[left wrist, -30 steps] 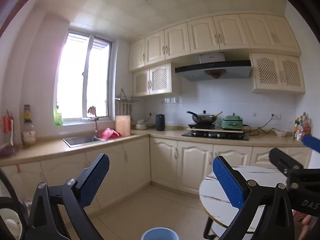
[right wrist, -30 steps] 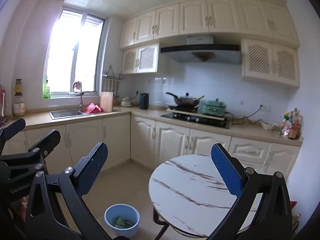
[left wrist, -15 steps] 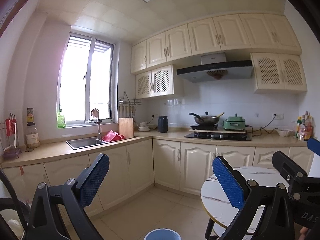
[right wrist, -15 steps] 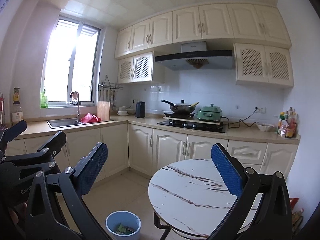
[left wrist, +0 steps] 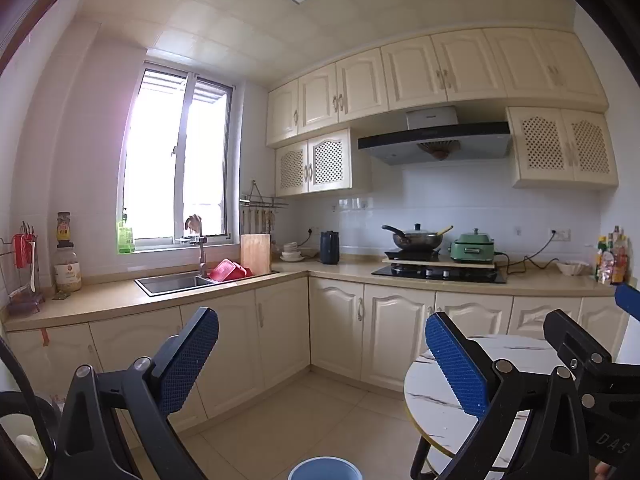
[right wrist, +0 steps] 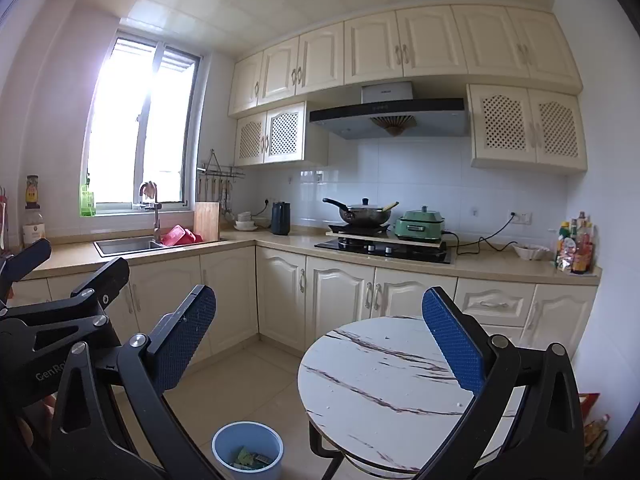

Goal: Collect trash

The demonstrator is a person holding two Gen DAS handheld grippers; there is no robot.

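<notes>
Kitchen seen from both wrist cameras, described left to right. The left tool [left wrist: 320, 356] is held up in the air with its blue-padded fingers [left wrist: 188, 354] spread wide and nothing between them; in the right wrist view its black frame shows at the left edge. On the long beige surface [left wrist: 120, 300] along the window wall, a jar [left wrist: 67, 270] stands near the left end, and a steel sink [left wrist: 172, 282] is set into it under the window [left wrist: 176, 176], with a red rack [left wrist: 228, 270] at the sink's right edge and a wooden cutting board [left wrist: 256, 254] upright just beside that. At the inner corner of the surface stand stacked white bowls [left wrist: 292, 251] and a dark kettle [left wrist: 329, 247]. Further right, a wok [left wrist: 416, 238] sits on the stove [left wrist: 438, 272] beneath the range hood [left wrist: 434, 142], with a green electric pot [left wrist: 472, 246] just beside the wok. Bottles [left wrist: 610, 256] cluster at the right end of that surface.

On the tiled floor [right wrist: 260, 384], a blue bin [right wrist: 247, 454] stands just beside the left edge of the round marble table [right wrist: 380, 392]; scraps of trash [right wrist: 248, 458] lie inside the bin. The table top shows only a few small white specks. The right tool [right wrist: 319, 334] is likewise held high, its fingers [right wrist: 452, 338] spread wide and gripping nothing.
</notes>
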